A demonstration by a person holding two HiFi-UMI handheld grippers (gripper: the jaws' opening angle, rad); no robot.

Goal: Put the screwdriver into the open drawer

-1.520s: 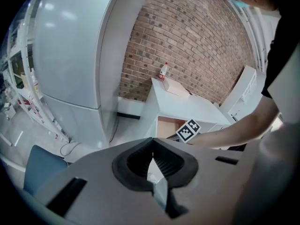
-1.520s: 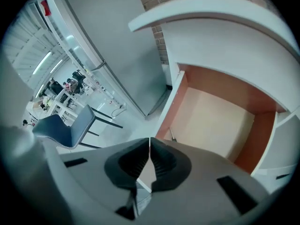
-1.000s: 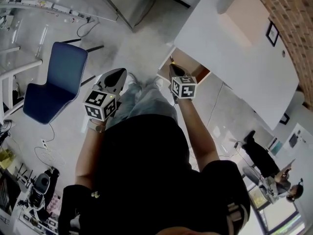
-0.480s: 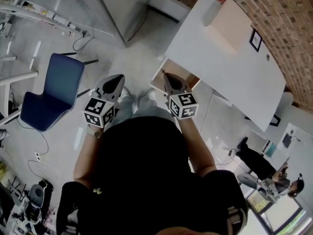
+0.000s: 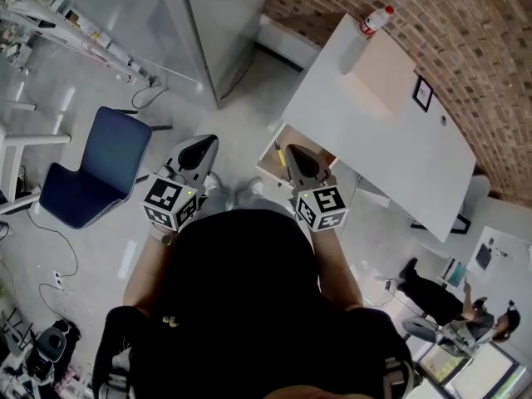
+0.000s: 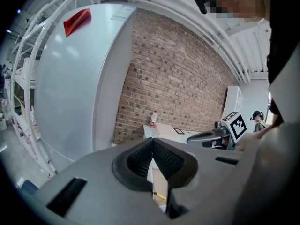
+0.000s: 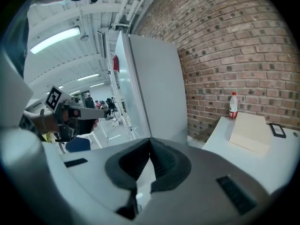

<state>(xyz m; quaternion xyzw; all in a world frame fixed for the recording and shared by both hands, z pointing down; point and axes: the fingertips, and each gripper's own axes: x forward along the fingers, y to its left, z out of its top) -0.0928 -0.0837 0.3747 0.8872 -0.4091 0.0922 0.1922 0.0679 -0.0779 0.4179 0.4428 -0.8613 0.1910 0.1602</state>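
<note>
**Screwdriver in the drawer: right tool to be lifted clear**

Nearest, both tools are held just ahead of the person's torso. The left tool [image 5: 203,144] has its jaws pressed together on nothing and is kept well apart from the drawer. The right tool [image 5: 291,151] is likewise closed and empty, and is poised over the open drawer [image 5: 322,148]. The screwdriver [image 5: 279,154] is seen lying inside that drawer near its left edge. It is just beside the right tool's tip and, as far as can be judged, not gripped. The placing therefore looks done.

The right tool is best lifted straight up and back, so that the handle is not nudged and the drawer front is not caught. Beyond the drawer, a flat box [image 5: 378,77] and a bottle [image 5: 376,20] are carried on the white tabletop [image 5: 391,152] by the brick wall [image 5: 474,48].
</note>
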